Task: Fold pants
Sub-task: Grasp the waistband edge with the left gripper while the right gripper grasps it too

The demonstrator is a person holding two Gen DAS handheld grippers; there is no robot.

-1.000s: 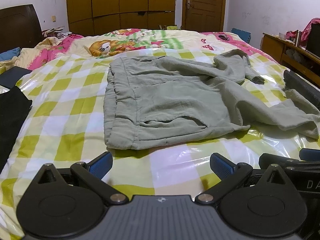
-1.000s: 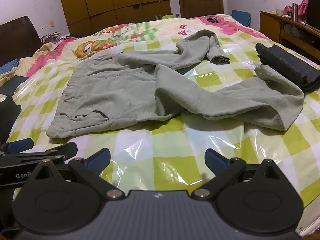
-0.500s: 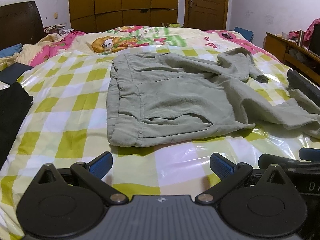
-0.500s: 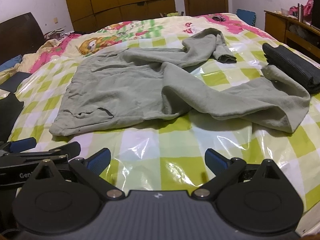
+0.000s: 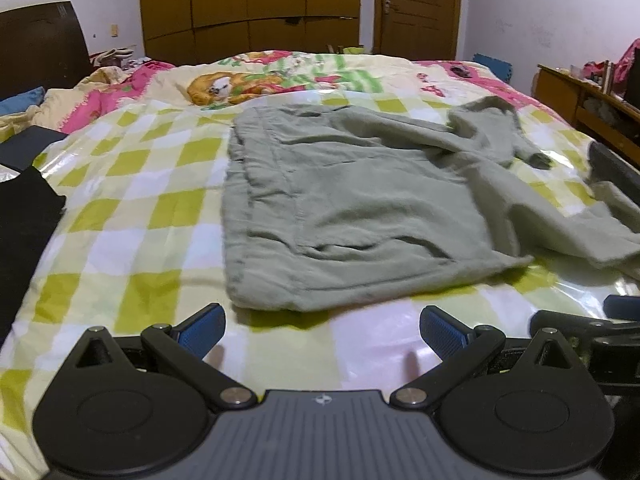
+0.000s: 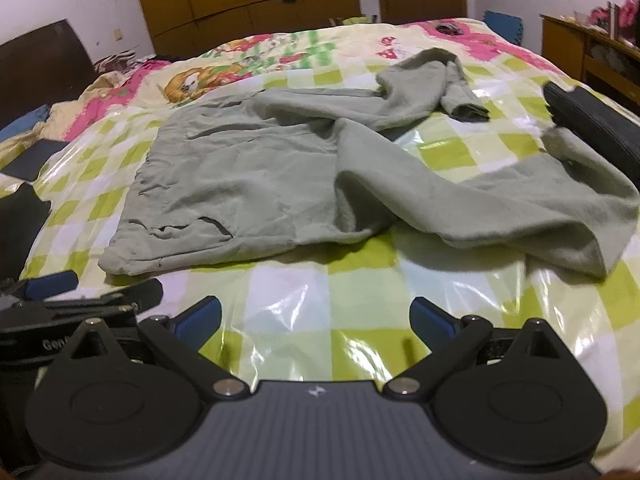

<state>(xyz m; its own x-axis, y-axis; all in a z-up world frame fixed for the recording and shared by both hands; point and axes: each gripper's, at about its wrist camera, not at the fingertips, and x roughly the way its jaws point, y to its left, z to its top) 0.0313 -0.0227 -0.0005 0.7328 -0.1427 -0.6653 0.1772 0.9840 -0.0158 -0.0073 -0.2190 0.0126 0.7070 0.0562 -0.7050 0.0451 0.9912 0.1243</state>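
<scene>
Grey-green pants [image 5: 352, 208] lie spread and rumpled on the green-checked bed cover [image 5: 132, 208], waistband at the left, legs trailing right. They also show in the right wrist view [image 6: 248, 184], one leg bent toward the far side, the other reaching right. My left gripper [image 5: 322, 326] is open and empty, just short of the waistband's near corner. My right gripper [image 6: 316, 316] is open and empty over the bare cover in front of the pants. Each gripper shows at the edge of the other's view.
A black garment [image 5: 20, 232] lies at the left bed edge. A folded dark item [image 6: 592, 120] lies at the right, touching one pant leg. A cartoon quilt [image 5: 248, 80] covers the far side. A wooden desk [image 5: 584, 100] stands to the right.
Both grippers have moved forward toward the pants, which now look larger and closer. The pants have not moved. Both grippers stay open.
</scene>
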